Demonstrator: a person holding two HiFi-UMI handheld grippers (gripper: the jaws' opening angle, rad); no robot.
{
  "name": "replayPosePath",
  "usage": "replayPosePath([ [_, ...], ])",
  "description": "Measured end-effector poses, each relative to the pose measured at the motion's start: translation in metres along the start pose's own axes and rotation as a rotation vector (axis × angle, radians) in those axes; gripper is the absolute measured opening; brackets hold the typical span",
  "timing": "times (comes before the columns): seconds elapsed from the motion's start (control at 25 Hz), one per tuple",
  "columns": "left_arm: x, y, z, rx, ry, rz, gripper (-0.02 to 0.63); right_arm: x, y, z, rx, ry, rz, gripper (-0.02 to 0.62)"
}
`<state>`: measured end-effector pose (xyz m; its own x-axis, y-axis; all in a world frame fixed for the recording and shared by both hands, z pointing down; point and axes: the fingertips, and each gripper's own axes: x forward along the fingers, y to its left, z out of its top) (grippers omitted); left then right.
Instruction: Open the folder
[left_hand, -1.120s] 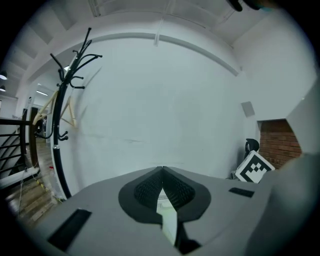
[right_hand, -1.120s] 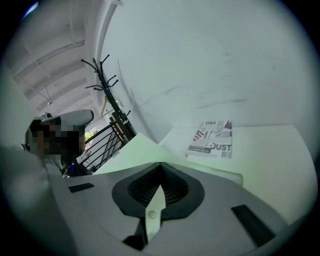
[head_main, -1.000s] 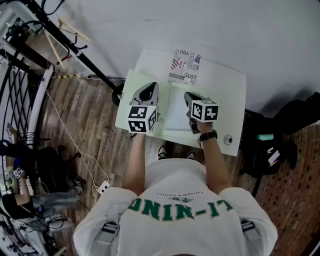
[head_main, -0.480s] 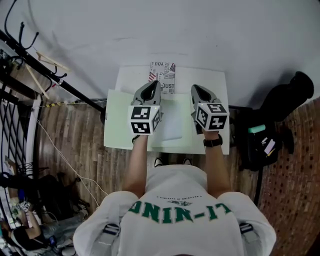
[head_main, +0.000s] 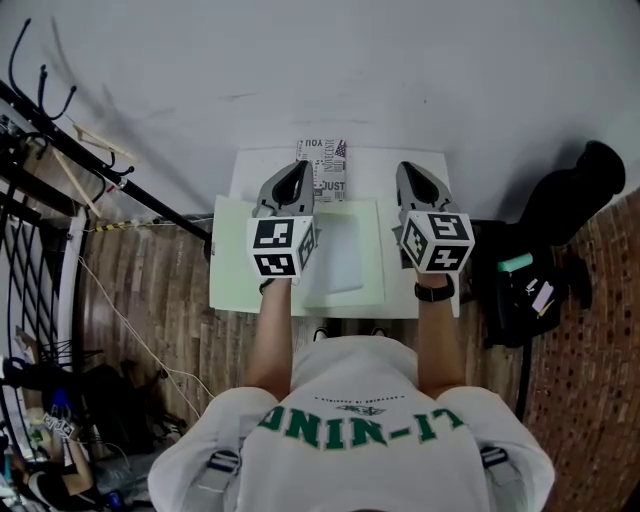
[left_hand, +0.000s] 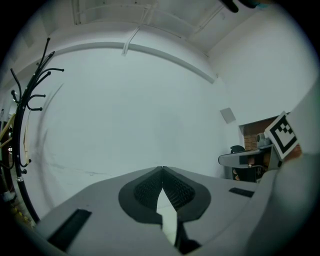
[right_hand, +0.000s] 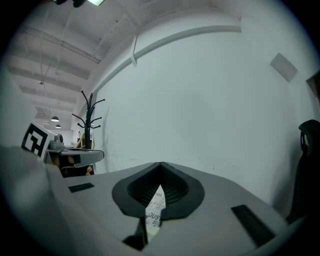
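Note:
A pale green folder (head_main: 240, 260) lies spread open on the white table (head_main: 430, 300), with a white sheet (head_main: 338, 262) on its right half. A printed paper (head_main: 325, 165) lies beyond it at the table's far edge. Both grippers are held up above the table, pointing at the wall. My left gripper (head_main: 296, 170) hangs over the folder's fold, shut and empty; its tips meet (left_hand: 162, 169). My right gripper (head_main: 410, 172) is to the right of the folder, shut with nothing held (right_hand: 160, 164). Through the gap under its jaws the printed paper (right_hand: 154, 210) shows.
A black coat rack (head_main: 60, 110) stands at the left on the wooden floor (head_main: 150, 290). A black bag and chair (head_main: 560, 230) sit to the right of the table. A plain white wall (left_hand: 150, 110) is right behind the table.
Both grippers have risen from the folder and moved toward the wall. The right one has shifted right, off the folder. The folder lies open throughout.

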<state>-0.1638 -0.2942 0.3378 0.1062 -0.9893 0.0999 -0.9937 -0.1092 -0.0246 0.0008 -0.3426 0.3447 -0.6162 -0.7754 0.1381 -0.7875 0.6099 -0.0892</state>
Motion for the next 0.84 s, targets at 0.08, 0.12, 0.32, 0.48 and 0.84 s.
replayPosePath([
  [0.08,0.000,0.000,0.002,0.003,-0.004,0.003,0.014,0.000,0.000,0.002,-0.003,-0.003,0.005,0.014],
  [0.12,0.000,-0.001,0.002,0.003,-0.003,0.003,0.014,0.001,0.000,0.001,-0.001,-0.002,0.009,0.014],
  [0.32,0.003,-0.009,-0.005,-0.002,0.006,-0.012,0.014,0.004,0.003,0.001,-0.005,0.005,0.028,0.014],
  [0.48,0.003,-0.012,-0.006,0.012,0.000,-0.004,0.014,0.006,0.005,0.003,-0.020,0.007,0.035,0.014],
  [0.84,-0.012,0.004,-0.018,0.091,0.017,0.089,0.015,0.001,0.012,0.000,-0.053,0.001,0.050,0.014],
])
